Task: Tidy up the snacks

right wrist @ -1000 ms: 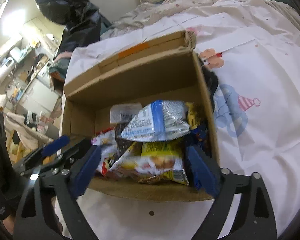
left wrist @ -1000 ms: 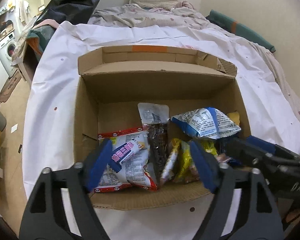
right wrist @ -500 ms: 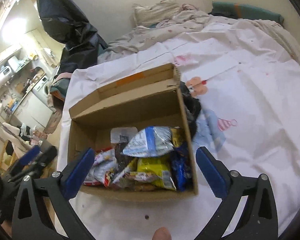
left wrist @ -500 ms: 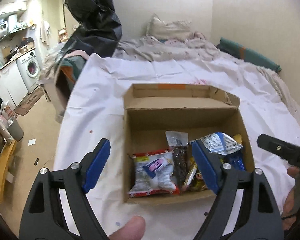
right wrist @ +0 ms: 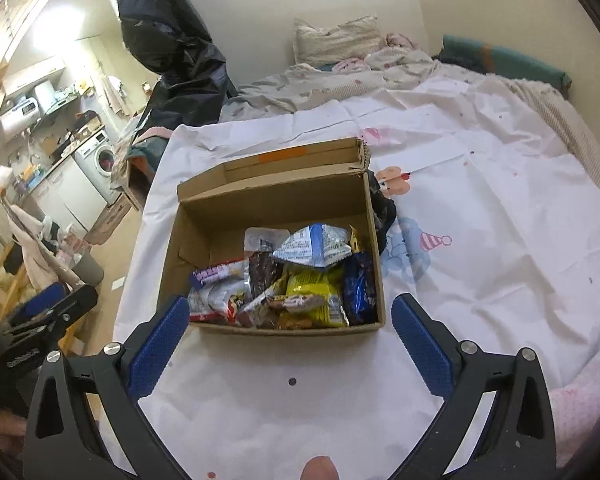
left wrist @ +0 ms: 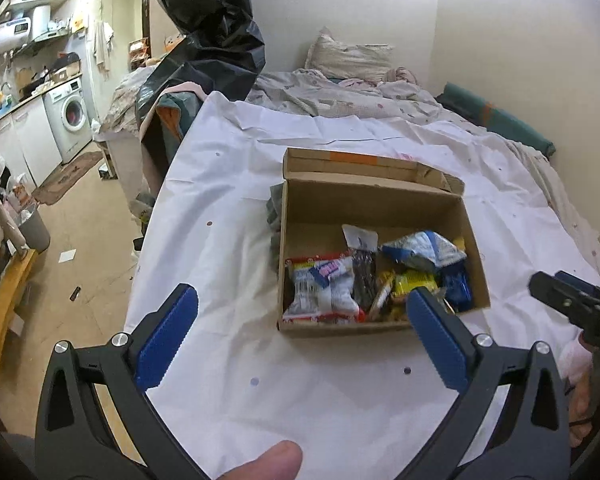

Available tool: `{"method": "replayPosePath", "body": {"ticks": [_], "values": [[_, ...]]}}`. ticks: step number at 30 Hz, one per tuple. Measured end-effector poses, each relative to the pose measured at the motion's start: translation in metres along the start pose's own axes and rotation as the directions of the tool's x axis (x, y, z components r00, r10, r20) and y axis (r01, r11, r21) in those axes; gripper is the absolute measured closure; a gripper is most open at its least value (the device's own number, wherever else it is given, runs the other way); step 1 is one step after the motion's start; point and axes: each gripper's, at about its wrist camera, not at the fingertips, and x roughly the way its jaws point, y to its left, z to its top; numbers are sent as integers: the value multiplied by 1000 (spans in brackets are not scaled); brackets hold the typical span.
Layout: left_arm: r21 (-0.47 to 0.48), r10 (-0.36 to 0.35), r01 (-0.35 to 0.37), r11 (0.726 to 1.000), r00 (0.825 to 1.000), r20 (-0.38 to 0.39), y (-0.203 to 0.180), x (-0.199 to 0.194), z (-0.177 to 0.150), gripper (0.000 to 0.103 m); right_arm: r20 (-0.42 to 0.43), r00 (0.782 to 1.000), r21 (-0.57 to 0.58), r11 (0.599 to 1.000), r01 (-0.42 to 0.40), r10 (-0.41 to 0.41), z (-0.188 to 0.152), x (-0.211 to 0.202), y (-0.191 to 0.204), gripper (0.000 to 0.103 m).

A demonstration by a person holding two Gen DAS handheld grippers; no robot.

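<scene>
Now the open brown cardboard box (left wrist: 374, 204) sits on the white sheet-covered bed (left wrist: 228, 248), ahead of and below both tools, with its long axis running left to right across each view. The snack packets lie heaped along its near wall: a white and red crinkled bag (left wrist: 320, 292) at the left, a dark slim packet (left wrist: 364, 276) beside it, a yellow wrapper (right wrist: 316, 292) in the middle, a blue and white foil bag (right wrist: 314, 246) on top towards the back, and a dark blue packet (right wrist: 360, 286) against the right wall.

The left gripper (left wrist: 300, 332) has its blue-padded jaws spread wide with nothing between them; the box lies ahead and slightly right of it. The right gripper (right wrist: 292, 334) is equally wide and empty, and the box's near wall sits squarely between its fingers, so the right looks better lined up for a reach.

Compared with a second ago, both tools have pulled up and back: the box, which then filled each view, is now smaller and farther off, and the packets appear unmoved.
</scene>
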Motion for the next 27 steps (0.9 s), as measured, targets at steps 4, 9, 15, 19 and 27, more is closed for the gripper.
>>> {"method": "replayPosePath", "body": {"ticks": [4, 9, 15, 19, 27], "values": [[-5, -11, 11, 1000, 1000, 21, 2, -1, -14, 0, 42, 999, -7, 1000, -27, 27, -14, 2, 1, 0], [11, 53, -53, 999, 997, 51, 0, 10, -18, 0, 119, 989, -39, 995, 89, -84, -9, 7, 4, 0], [25, 47, -49, 998, 997, 60, -3, 11, -23, 0, 109, 984, -56, 987, 150, -143, -12, 15, 6, 0], [12, 28, -29, 1000, 999, 32, -2, 15, -21, 0, 117, 982, -59, 986, 155, -147, -13, 15, 7, 0], [-33, 28, -27, 999, 999, 24, 5, 15, -20, 0, 97, 986, -78, 987, 141, -133, -18, 20, 14, 0]]}}
